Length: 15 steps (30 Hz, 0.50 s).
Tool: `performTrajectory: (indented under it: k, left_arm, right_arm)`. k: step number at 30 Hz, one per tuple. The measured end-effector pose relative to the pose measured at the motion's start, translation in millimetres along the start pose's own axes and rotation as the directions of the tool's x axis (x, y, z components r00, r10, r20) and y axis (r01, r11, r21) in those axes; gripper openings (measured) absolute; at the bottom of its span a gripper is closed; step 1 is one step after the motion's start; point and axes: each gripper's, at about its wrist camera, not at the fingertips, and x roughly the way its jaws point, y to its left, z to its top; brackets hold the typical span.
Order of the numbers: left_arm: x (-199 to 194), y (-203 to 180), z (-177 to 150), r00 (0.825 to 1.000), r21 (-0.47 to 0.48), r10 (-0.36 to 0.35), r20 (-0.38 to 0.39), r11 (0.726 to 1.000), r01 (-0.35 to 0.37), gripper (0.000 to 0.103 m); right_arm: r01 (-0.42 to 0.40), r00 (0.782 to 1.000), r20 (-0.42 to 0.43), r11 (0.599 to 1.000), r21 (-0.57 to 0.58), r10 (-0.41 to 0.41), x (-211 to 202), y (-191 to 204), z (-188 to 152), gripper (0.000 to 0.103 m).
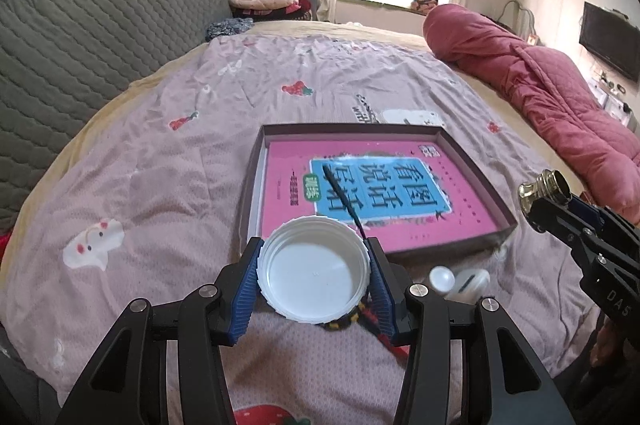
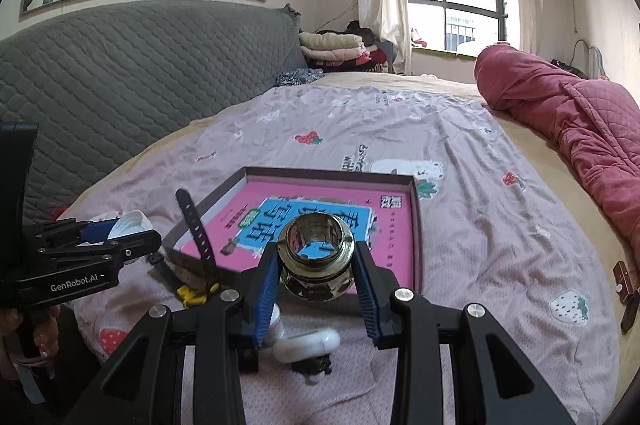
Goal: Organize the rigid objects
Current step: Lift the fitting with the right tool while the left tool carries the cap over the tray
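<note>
Both claws loaded, box waiting on the bed

The left gripper (image 1: 314,275) is clamped on a white lid (image 1: 314,271), open side up, held just off the bed's near edge in front of the box (image 1: 472,169). The right gripper (image 2: 316,271) is clamped on a shiny metal fitting (image 2: 316,257), hanging over the box's near edge. The box sits mid-bed with a pink book (image 1: 360,193) lying flat inside it, and a black strap (image 2: 198,237) sticks up by its near left corner. A small white bottle (image 1: 442,278) and a white case (image 2: 306,345) lie on the sheet (image 1: 160,165) right by the near edge. A red quilt (image 1: 540,85) is bunched along the right side.
</note>
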Motion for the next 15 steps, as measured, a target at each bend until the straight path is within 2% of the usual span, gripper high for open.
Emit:
performTrajectory:
  k: [15]
  left_arm:
    - [15,19,48,0.998,-0.041,0.042,0.038,0.998,-0.04,0.051]
  right_arm:
    - [0.035,0.999,0.04,0.999,-0.014,-0.034,17,-11,19,0.037]
